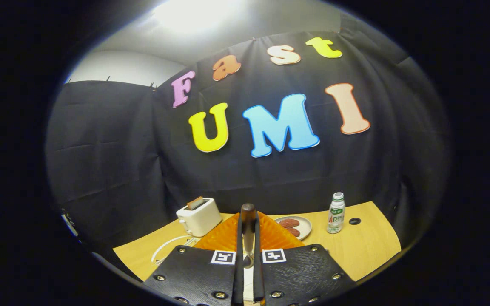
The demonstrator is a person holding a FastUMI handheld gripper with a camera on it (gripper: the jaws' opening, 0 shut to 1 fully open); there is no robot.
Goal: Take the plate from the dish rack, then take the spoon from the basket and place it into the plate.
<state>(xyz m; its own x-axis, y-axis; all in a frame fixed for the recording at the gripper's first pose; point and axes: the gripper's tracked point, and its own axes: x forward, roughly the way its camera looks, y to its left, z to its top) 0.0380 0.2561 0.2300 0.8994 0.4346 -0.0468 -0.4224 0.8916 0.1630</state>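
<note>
My gripper [248, 248] is shut on a spoon [248, 221], which stands upright between the fingers. Its dark brown handle end pokes up above them, and a metal shaft runs down from it. Directly behind and under the fingers lies an orange ribbed plate [221, 238] on the wooden table [368, 246]. The plate shows on both sides of the fingers, and its near part is hidden by the gripper body. The spoon's bowl end is hidden low between the fingers.
A white toaster [199, 217] with a slice of toast stands beyond the plate to the left, its white cable [164, 250] looping toward me. To the right are a small pale dish [302, 229] of reddish pieces, a white bottle [336, 213] and a dark table hole [354, 221].
</note>
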